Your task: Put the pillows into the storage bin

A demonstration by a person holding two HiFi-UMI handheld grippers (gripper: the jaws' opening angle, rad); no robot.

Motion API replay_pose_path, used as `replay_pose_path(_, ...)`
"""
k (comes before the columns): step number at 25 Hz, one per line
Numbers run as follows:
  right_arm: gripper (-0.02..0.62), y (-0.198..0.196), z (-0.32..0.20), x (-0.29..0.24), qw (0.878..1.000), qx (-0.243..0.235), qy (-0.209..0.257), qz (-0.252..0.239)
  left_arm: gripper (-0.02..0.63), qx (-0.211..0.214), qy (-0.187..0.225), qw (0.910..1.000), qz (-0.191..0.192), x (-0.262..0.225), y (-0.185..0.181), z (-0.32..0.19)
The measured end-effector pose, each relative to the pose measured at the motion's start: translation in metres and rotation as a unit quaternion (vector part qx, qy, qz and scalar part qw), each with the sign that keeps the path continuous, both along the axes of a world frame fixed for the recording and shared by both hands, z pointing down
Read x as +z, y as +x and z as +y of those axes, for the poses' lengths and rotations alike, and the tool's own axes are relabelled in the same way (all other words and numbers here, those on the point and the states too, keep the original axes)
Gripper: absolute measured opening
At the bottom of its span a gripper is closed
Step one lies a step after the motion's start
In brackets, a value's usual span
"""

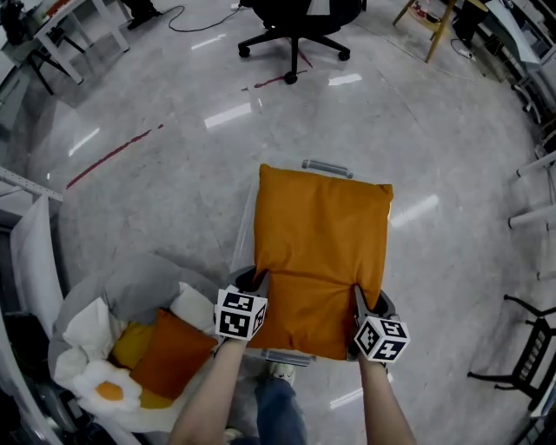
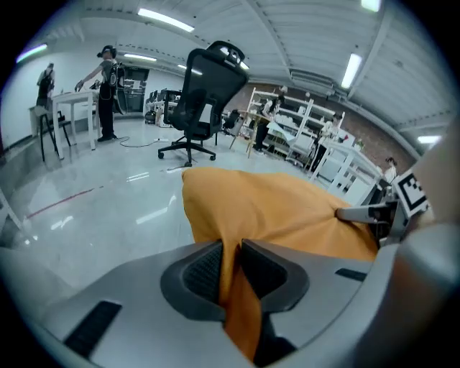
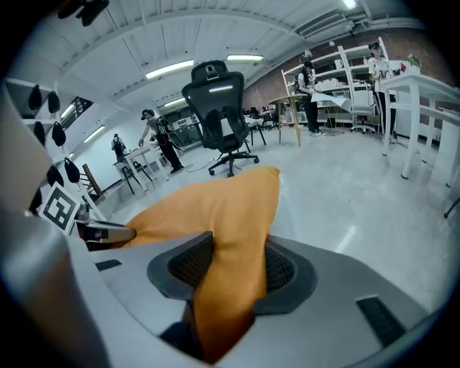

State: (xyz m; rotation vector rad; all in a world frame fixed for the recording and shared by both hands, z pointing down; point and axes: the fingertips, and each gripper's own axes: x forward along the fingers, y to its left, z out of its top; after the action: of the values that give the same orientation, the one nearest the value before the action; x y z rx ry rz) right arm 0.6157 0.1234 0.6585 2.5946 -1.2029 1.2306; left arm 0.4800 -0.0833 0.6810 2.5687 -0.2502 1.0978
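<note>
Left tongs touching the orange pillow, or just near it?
Touching. The left gripper view shows the left tongs closed on a fold of the orange pillow, fabric pinched between both pads.

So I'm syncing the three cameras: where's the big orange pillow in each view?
Head view: big orange pillow, centre.
Left gripper view: centre to right.
Right gripper view: centre to left.
Shared landmark: black office chair, beyond the pillow in all three.
</note>
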Motion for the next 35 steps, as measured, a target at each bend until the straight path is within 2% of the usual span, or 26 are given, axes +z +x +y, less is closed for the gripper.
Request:
replay_pose_path(2, 0.219, -0.002, 0.006, 0.019, 0.999, 0.016, -0.015, -0.026, 0.128, -0.001, 0.011, 0.9990, -0.043, 0.020, -0.007, -0.002)
replay_pose_path(4, 0.303, -0.007, 0.012, 0.026, 0.999, 0.026, -0.019, -0.034, 0.178, -0.021, 0.008, 0.9979, -0.061, 0.029, -0.014, -0.006)
replay_pose_path(6, 0.319, -0.012, 0.013, 0.015, 1.000, 0.024, -0.005, -0.019, 0.180, -0.036, 0.010, 0.9983, -0.045, 0.021, -0.018, -0.009)
replay_pose_path(8, 0.358, -0.017, 0.009, -0.002, 0.999, 0.023, 0.020, -0.013, 0.215, -0.043, 0.011, 0.9988, -0.020, 0.005, -0.022, -0.011)
replay_pose_path(12, 0.370, -0.029, 0.005, -0.047, 0.998, 0.020, 0.055, -0.007, 0.215, -0.072, 0.003, 0.9971, 0.022, -0.036, -0.039, -0.011)
replay_pose_path(19, 0.370, -0.081, -0.027, -0.147, 0.993, -0.054, 0.099, 0.032, 0.215, -0.112, 0.020, 0.9894, 0.091, -0.135, -0.097, -0.002)
replay_pose_path(23, 0.370, -0.143, -0.070, -0.183, 0.985, -0.109, 0.128, 0.040, 0.215, -0.149, 0.034, 0.9826, 0.105, -0.173, -0.172, -0.019)
replay_pose_path(28, 0.370, -0.247, -0.137, -0.201, 0.970, -0.191, 0.147, 0.024, 0.215, -0.226, 0.051, 0.9692, 0.085, -0.189, -0.306, -0.054)
replay_pose_path(31, 0.370, -0.311, -0.176, -0.192, 0.958, -0.249, 0.141, 0.007, 0.218, -0.287, 0.052, 0.9541, 0.069, -0.182, -0.392, -0.072)
replay_pose_path(35, 0.370, -0.389, -0.216, -0.160, 0.935, -0.334, 0.117, -0.024, 0.224, -0.368, 0.046, 0.9275, 0.046, -0.158, -0.493, -0.081)
